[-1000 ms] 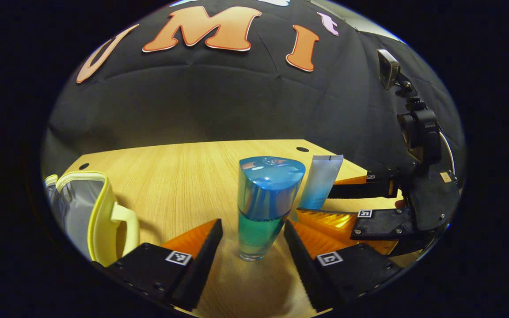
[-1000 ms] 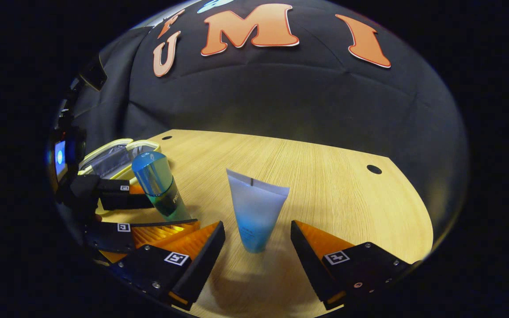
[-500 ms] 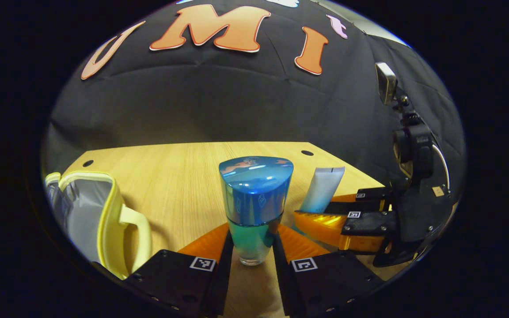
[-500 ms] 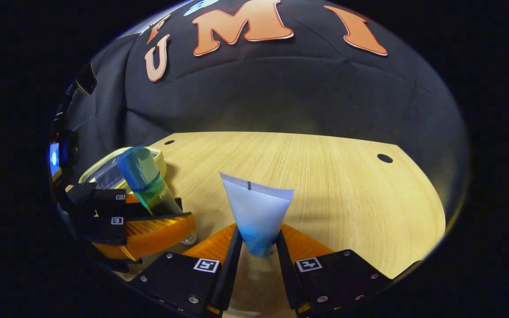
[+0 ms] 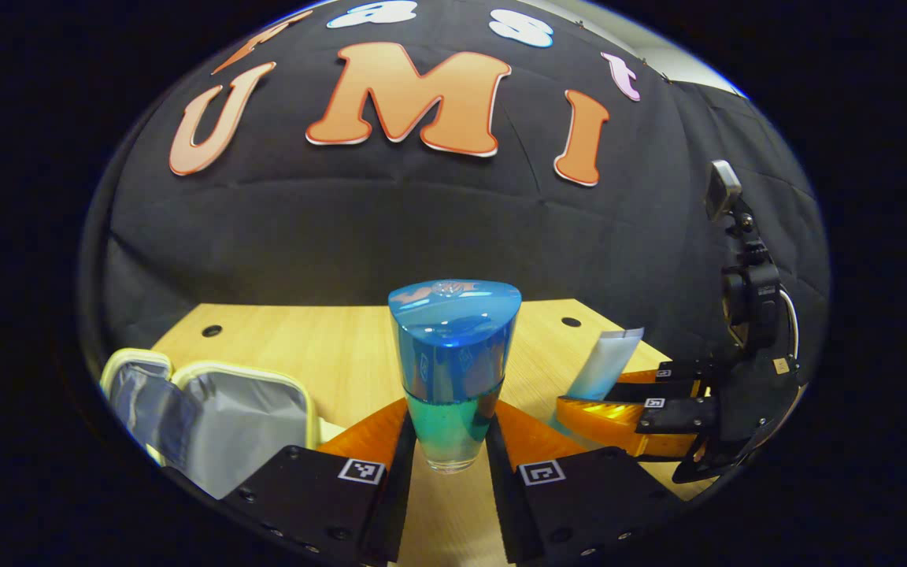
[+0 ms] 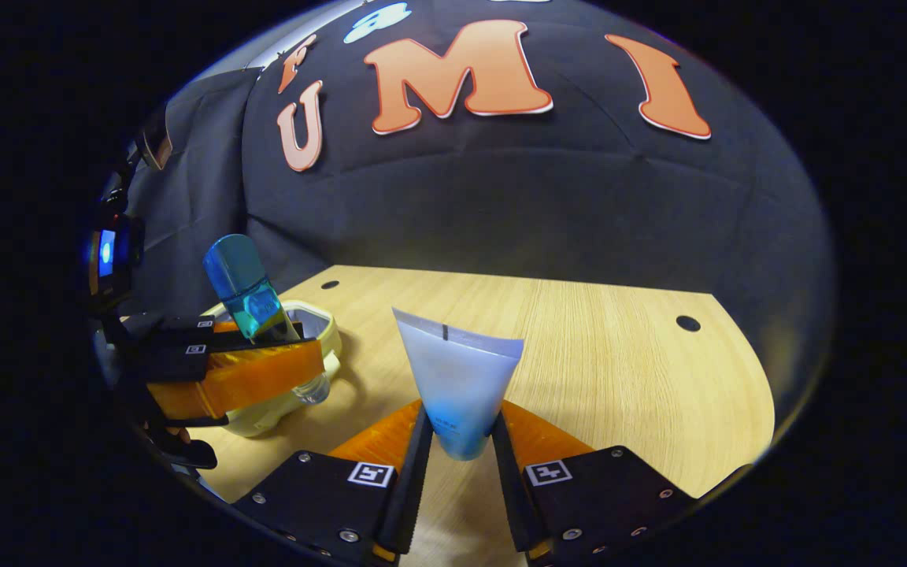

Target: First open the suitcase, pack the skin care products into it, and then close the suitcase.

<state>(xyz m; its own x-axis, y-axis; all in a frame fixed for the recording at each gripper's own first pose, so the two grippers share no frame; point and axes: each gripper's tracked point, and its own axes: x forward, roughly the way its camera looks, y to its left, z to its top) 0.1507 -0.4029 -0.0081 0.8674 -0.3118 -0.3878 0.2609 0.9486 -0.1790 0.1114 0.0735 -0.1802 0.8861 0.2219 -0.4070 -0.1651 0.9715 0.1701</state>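
bottle (image 5: 453, 370): you've got it upright between both fingers of your left gripper (image 5: 449, 461), pinched low on the clear base; blue cap half on top, teal liquid below; lifted off the table.
tube (image 6: 457, 386): you hold it cap-down, flat crimped end up, pinched near the cap in your right gripper (image 6: 459, 449); frosted white fading to blue.
suitcase (image 5: 241, 421): small, pale yellow rim, grey lining, lying open on the table, left of your bottle; handle faces the tube side.
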